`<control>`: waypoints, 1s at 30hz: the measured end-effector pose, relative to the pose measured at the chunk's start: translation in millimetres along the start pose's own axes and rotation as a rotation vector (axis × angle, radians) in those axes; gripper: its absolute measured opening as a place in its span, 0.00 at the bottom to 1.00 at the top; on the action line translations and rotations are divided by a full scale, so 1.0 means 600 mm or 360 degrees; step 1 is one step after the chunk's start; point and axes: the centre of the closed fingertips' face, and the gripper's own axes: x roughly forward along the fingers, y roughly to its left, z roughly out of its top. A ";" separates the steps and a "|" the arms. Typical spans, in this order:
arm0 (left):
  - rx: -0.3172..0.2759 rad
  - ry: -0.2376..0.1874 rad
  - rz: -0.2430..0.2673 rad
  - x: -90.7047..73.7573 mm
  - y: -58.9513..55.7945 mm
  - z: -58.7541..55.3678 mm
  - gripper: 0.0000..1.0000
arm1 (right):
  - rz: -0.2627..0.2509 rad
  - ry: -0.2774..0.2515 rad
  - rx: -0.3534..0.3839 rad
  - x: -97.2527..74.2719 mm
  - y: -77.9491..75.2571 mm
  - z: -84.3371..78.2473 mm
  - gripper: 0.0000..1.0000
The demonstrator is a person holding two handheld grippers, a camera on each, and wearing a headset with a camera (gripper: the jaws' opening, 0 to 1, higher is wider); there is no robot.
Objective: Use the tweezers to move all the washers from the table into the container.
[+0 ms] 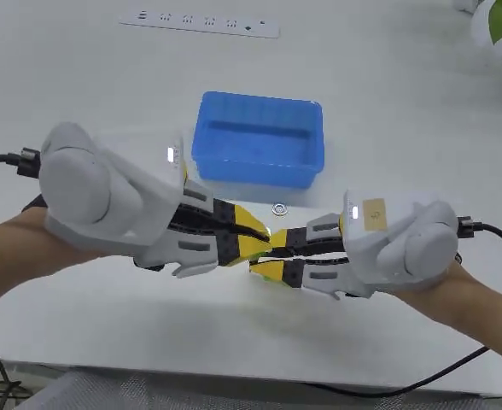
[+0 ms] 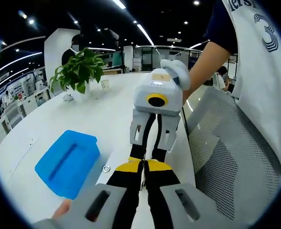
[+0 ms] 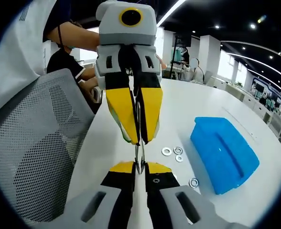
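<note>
My two grippers meet tip to tip above the white table (image 1: 388, 102). The left gripper (image 1: 264, 238) comes in from the left and the right gripper (image 1: 265, 261) from the right. Thin metal tweezers (image 3: 139, 151) run between the left gripper's (image 3: 137, 138) yellow jaws and the right gripper's (image 3: 139, 168) own jaws, and both sets look shut on them. The blue container (image 1: 259, 137) stands just beyond the tips. One washer (image 1: 278, 208) lies in front of it. Several washers (image 3: 167, 151) lie on the table beside the container (image 3: 224, 152).
A white power strip (image 1: 200, 22) lies at the table's far edge. A potted plant (image 2: 78, 71) stands at the far right corner. A grey mesh chair (image 3: 40, 143) is at the near table edge, by a person in a white shirt (image 2: 260, 71).
</note>
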 end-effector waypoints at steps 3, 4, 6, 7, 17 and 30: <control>0.0009 -0.0014 -0.0007 0.005 -0.001 0.003 0.06 | -0.0001 0.0002 0.0010 -0.002 0.000 -0.002 0.08; -0.0006 -0.0014 -0.0010 0.006 -0.001 0.004 0.06 | -0.0002 0.0001 0.0020 -0.003 0.000 -0.002 0.08; -0.0010 -0.0008 0.0004 0.007 0.002 0.005 0.06 | -0.0011 0.0001 0.0024 -0.003 -0.001 -0.002 0.08; -0.0017 -0.0007 -0.0001 0.007 0.002 0.005 0.06 | -0.0012 0.0000 0.0027 -0.003 -0.001 -0.002 0.08; -0.0065 -0.0025 -0.0005 -0.006 0.008 0.000 0.06 | -0.0021 -0.0012 0.0028 -0.003 -0.002 0.001 0.08; -0.0053 -0.0064 0.0011 -0.022 0.013 0.012 0.06 | -0.0043 -0.0049 0.0001 0.001 -0.007 0.025 0.09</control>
